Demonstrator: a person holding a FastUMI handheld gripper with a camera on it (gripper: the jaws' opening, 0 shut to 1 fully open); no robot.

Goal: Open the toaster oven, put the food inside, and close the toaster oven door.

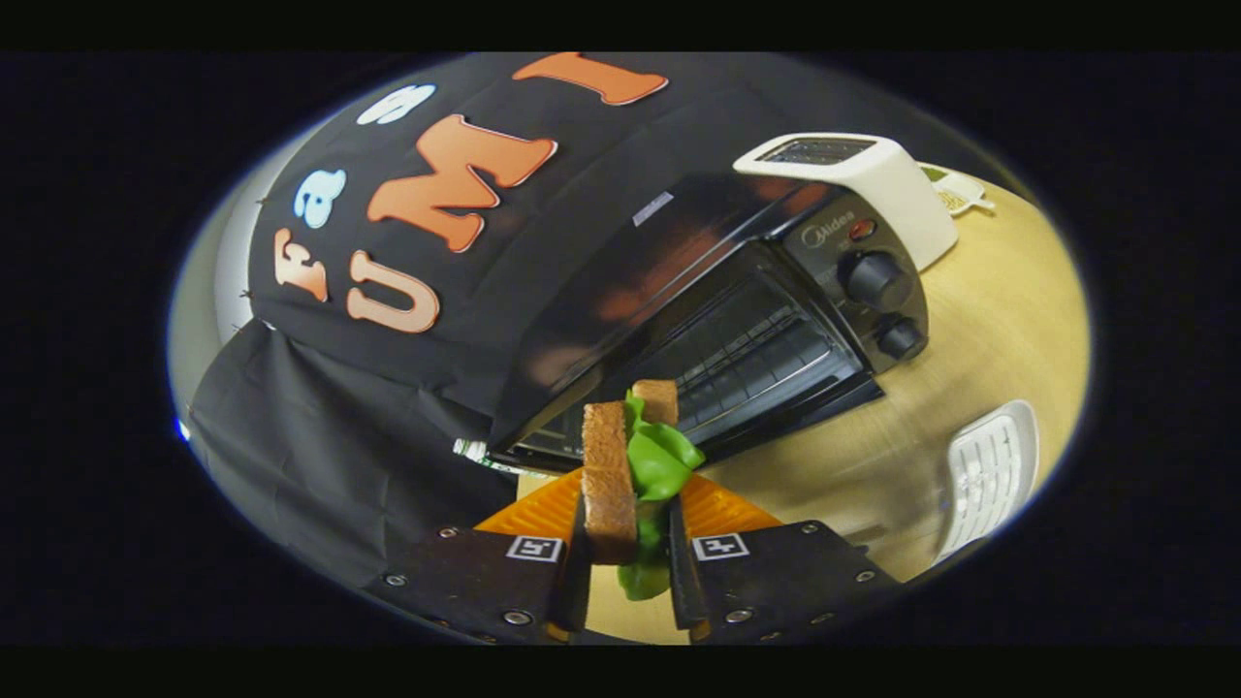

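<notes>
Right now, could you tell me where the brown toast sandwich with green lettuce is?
In the gripper view, the brown toast sandwich with green lettuce stands on edge, clamped between the gripper fingers, just before the black toaster oven and its open door.

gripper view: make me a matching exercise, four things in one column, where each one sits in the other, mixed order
Things:
1. sandwich
2. toaster oven
3. white toaster
4. white rack

Places:
A. behind the toaster oven's knob end
B. between the gripper fingers, gripped
C. on the wooden table, beside the fingers
D. just ahead of the sandwich, door open

Pairs: 1-B, 2-D, 3-A, 4-C
</notes>
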